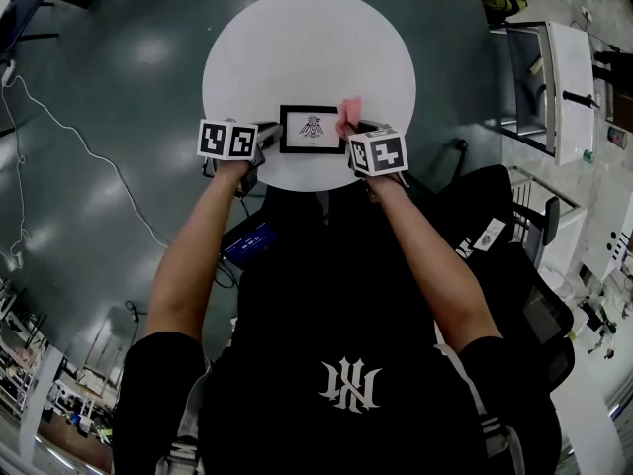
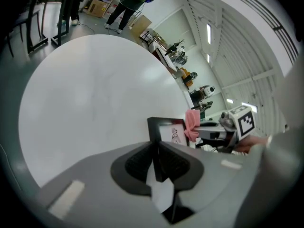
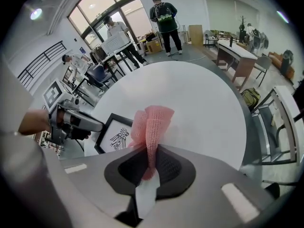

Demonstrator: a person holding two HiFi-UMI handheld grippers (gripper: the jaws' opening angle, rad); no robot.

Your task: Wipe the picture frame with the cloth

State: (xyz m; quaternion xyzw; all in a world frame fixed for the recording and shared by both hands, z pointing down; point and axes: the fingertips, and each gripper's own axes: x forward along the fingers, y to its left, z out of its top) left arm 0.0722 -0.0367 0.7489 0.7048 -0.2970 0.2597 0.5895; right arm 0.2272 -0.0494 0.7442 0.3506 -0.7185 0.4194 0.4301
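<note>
A black picture frame (image 1: 313, 129) with a bird print lies near the front edge of the round white table (image 1: 297, 47). My left gripper (image 1: 265, 137) is shut on the frame's left edge; in the left gripper view the frame (image 2: 166, 132) runs into its closed jaws (image 2: 156, 163). My right gripper (image 1: 348, 144) is shut on a pink cloth (image 1: 347, 113), which sticks up at the frame's right end. In the right gripper view the cloth (image 3: 151, 127) rises from the jaws (image 3: 151, 163), with the frame (image 3: 114, 136) to its left.
A dark chair (image 1: 514, 255) stands to my right and a white desk (image 1: 554, 87) at the far right. A cable (image 1: 59, 127) trails over the floor at left. People (image 3: 166, 18) stand beyond the table.
</note>
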